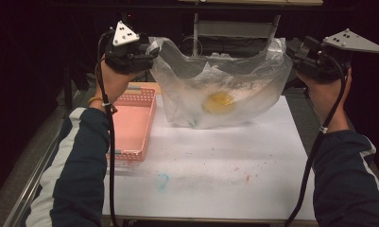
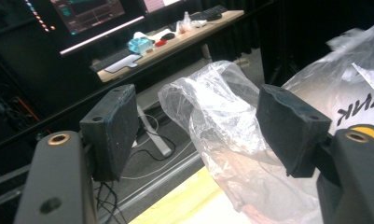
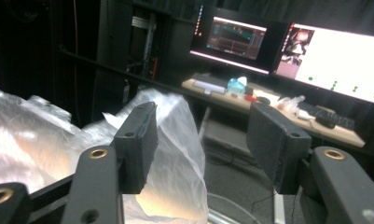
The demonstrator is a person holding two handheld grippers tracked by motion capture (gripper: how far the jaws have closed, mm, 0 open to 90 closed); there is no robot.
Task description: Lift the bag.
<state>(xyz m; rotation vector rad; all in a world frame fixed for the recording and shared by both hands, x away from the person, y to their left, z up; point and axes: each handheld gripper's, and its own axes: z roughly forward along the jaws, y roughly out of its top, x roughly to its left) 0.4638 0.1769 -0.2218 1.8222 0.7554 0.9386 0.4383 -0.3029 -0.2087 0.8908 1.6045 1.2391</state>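
A clear plastic bag (image 1: 225, 80) stands on the white table (image 1: 215, 175) with its mouth spread wide, and a yellow thing (image 1: 219, 101) lies in its bottom. My left gripper (image 1: 151, 51) is held high at the bag's left top corner. In the left gripper view its jaws (image 2: 196, 130) stand open, with a loose fold of the bag (image 2: 222, 126) between them, not pinched. My right gripper (image 1: 291, 51) is at the bag's right top corner. Its jaws (image 3: 201, 140) are open too, and the bag's film (image 3: 31, 140) lies by the left one.
A pink perforated basket (image 1: 133, 123) sits on the table left of the bag, under my left forearm. Faint blue and red stains mark the table's near half. Beyond the table's far edge a desk (image 3: 268, 105) carries lit monitors and small items.
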